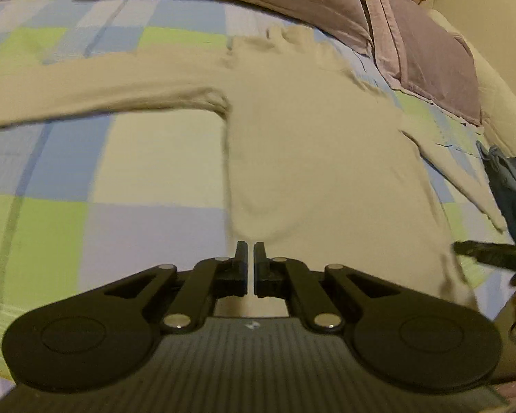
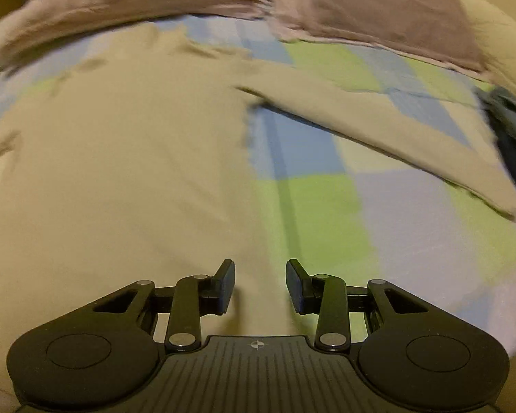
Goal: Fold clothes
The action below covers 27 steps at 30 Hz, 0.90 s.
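Note:
A beige long-sleeved shirt [image 1: 309,144] lies flat on a checked bedsheet [image 1: 62,172], sleeves spread out to both sides. My left gripper [image 1: 250,251] is shut at the shirt's bottom hem near its left corner; the cloth puckers up at the tips, so it looks pinched on the hem. In the right wrist view the same shirt [image 2: 127,158] fills the left half. My right gripper [image 2: 260,275] is open just above the shirt's lower right edge, holding nothing. The right gripper's tip [image 1: 488,254] shows at the right edge of the left wrist view.
Mauve pillows [image 1: 426,48] [image 2: 361,3] lie along the head of the bed. A dark blue garment [image 1: 512,189] [image 2: 512,130] is bunched at the bed's right side. The checked sheet [image 2: 378,223] lies bare right of the shirt.

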{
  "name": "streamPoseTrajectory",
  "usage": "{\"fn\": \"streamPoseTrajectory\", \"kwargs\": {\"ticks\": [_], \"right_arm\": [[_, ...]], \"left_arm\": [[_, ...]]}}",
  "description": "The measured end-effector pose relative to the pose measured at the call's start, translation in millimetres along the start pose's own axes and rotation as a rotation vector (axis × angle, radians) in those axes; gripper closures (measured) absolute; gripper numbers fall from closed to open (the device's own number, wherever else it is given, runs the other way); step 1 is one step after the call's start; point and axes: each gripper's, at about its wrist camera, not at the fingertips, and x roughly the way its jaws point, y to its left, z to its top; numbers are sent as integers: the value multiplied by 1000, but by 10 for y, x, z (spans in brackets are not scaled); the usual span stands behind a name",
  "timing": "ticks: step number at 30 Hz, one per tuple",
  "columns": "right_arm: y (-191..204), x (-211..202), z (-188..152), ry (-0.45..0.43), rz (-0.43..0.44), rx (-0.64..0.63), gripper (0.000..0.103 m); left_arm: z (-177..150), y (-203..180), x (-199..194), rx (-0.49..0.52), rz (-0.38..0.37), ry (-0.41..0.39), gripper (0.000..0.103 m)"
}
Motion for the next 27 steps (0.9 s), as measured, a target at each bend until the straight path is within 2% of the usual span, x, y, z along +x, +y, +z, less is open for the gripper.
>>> {"fn": "streamPoseTrajectory", "kwargs": {"ticks": [3, 5, 8, 12, 15, 18, 21, 23, 24, 25, 27], "right_arm": [[-52, -40, -219, 31, 36, -40, 66], [-87, -67, -366, 52, 60, -66, 66], [-140, -108, -585, 84, 97, -106, 66], [-300, -233, -776, 153, 142, -116, 66], [-521, -440, -772, 242, 154, -52, 66], [-693, -892, -640, 204, 197, -19, 66], [-728, -1287, -501, 165, 213, -46, 65], [-715, -1530, -436, 141, 222, -75, 57], [-708, -1652, -404, 129, 226, -89, 42], [-701, -1773, -371, 117, 230, -104, 36], [-688, -2016, -306, 92, 238, -132, 36]], "left_arm": [[-344, -143, 201, -54, 47, 113, 102], [-621, -202, 120, -88, 84, 97, 102], [-959, -310, -52, -145, 144, 132, 102], [-1171, -675, -412, -203, 234, 180, 101], [-1214, -1109, -785, -177, 270, 133, 101], [-1196, -1503, -1180, -153, 283, 89, 92], [-1144, -1880, -1569, -146, 294, 30, 82], [-1124, -2099, -1785, -133, 300, -6, 74], [-1111, -2190, -1886, -125, 307, -18, 74], [-1096, -2250, -1977, -116, 315, -28, 73], [-1096, -2359, -2149, -106, 333, -49, 69]]}}
